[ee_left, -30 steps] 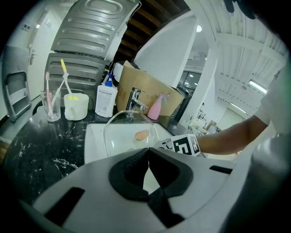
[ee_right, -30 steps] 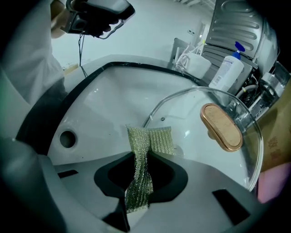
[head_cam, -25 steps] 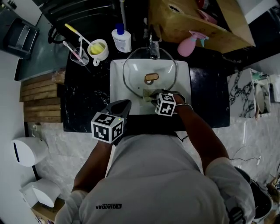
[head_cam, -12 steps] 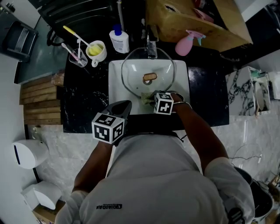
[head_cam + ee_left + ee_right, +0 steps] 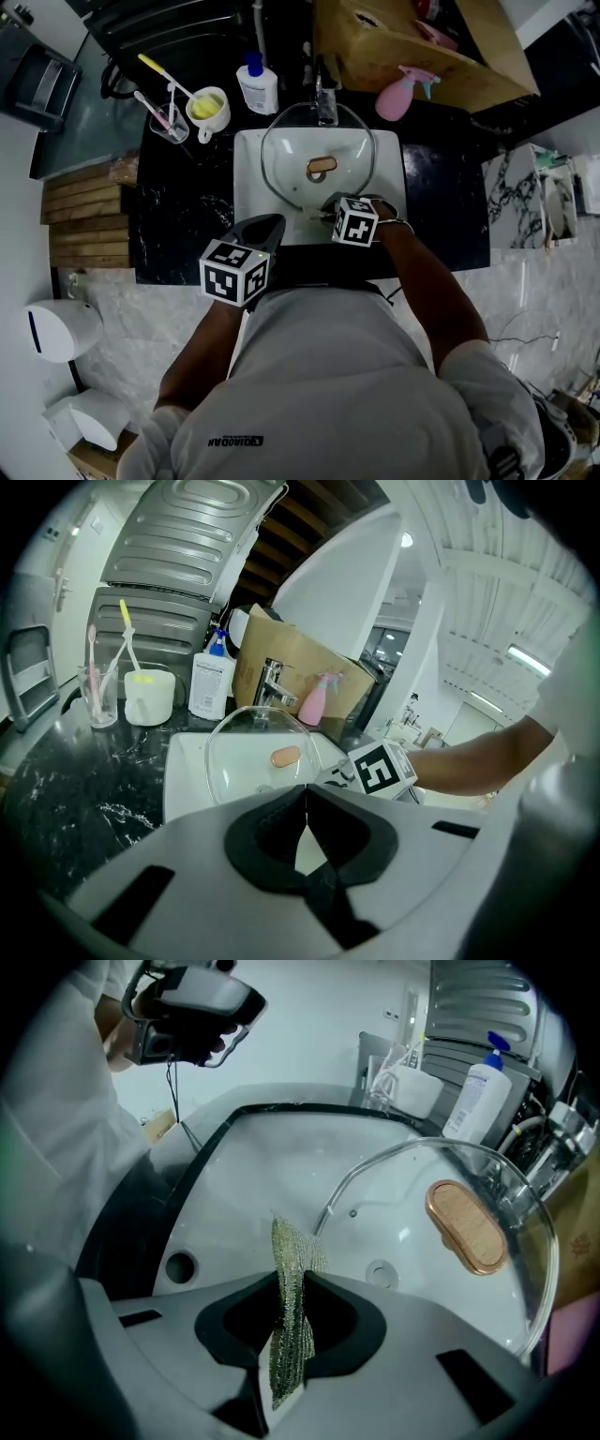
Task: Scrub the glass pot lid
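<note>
The right claw [image 5: 292, 1288] is clenched tight on one gold-green scrub pad [image 5: 298, 1241], which sticks up out of it. The left claw [image 5: 306, 794] is closed with nothing in it, near the 7 o'clock corner of the white sink [image 5: 248, 202]. One glass pot lid [image 5: 286, 150] leans in the sink, at 12 o'clock from the pad. Two claws, one pad, one lid.

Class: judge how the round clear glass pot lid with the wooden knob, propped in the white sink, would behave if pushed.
The glass pot lid looks rigid but breakable. Propped on its round rim in the smooth white sink, it would probably slide or roll.
</note>
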